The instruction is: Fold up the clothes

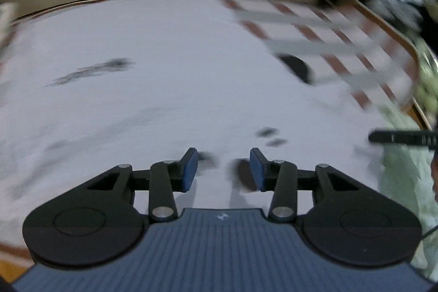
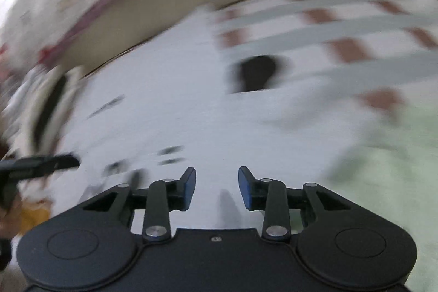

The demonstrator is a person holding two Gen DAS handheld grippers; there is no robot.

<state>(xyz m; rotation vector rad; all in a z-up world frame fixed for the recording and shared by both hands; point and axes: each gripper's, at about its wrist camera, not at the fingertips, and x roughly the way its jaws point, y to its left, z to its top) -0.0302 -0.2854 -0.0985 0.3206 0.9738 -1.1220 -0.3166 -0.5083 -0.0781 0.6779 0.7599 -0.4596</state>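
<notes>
The white garment [image 1: 169,78] lies spread over most of the surface, filling the middle of both wrist views, with smeared dark print marks on it and a dark oval patch [image 2: 256,73] near its far edge that is too blurred to identify. Past it lies a cloth [image 1: 323,26] with red-brown checks and grey stripes, which the garment seems to overlap, and a pale green fabric [image 2: 397,155] sits just beside the garment's right side.

The left gripper [image 1: 223,168] hangs above the white fabric with its blue pads apart and nothing between them. The right gripper [image 2: 217,186] is the same: pads parted, empty, only bare cloth showing below the gap. In the right wrist view the left gripper's dark finger shows at the left edge, so the two tools are near each other over the same garment.

Both views are heavily streaked, which fits fast hand motion, and that is the main risk. A quick descent could pinch the wrong spot, mid-panel instead of an edge or corner, giving a crooked fold. With the green fabric and the checked cloth so close, a pad could also catch one of them along with the garment and drag it into the fold. Closing on one layer where two are stacked, or the reverse, would pull the layers out of line. Whether any fold has been made yet cannot be judged from this blur
</notes>
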